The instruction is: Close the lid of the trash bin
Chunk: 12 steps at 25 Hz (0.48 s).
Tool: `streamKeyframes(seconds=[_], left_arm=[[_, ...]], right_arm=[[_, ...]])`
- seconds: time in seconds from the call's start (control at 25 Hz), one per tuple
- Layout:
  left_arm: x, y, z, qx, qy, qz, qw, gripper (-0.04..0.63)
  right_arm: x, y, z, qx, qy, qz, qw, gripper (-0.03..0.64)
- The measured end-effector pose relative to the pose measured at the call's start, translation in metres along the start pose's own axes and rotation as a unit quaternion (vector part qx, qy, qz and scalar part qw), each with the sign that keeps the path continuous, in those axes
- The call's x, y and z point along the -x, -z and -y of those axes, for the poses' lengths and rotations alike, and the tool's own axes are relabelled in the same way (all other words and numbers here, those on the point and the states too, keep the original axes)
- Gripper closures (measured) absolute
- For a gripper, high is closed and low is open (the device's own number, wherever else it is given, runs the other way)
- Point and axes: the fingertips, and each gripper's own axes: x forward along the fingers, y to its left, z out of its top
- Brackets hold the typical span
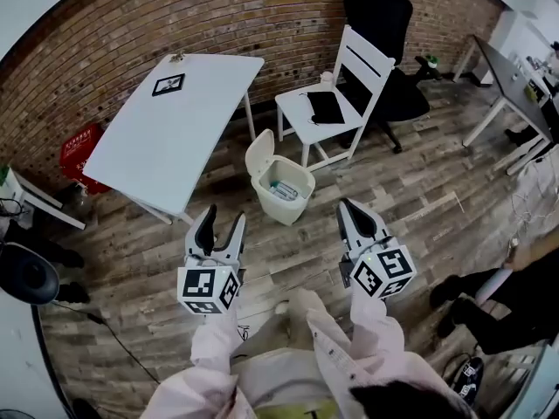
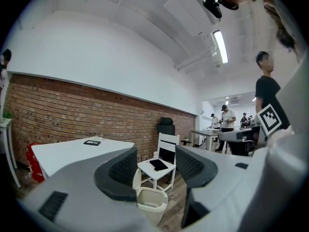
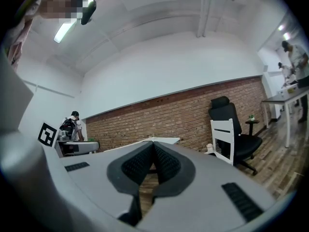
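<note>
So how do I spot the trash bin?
Find the brick wall, then the white table and white chair before it. On the floor between them stands the trash bin. It's the only small cream tub, with its lid flipped up.

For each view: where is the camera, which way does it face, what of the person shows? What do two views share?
Head view: on head, steeply down at trash bin; left gripper, right gripper, sleeves show.
Left gripper view: on it, level, open jaws frame trash bin.
Right gripper view: on it, level toward brick wall, jaws shut.
Shared: white chair.
</note>
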Motion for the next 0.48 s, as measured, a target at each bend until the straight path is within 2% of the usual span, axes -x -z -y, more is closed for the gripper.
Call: streamKeyframes(seconds=[0.48], left_arm=[[-0.094, 0.024, -0.044, 0.023, -0.014, -0.036, 0.9990, 0.357]], right_arm=[[-0.104, 0.014, 0.052, -0.016, -0.013, -0.029, 0.999, 0.614]])
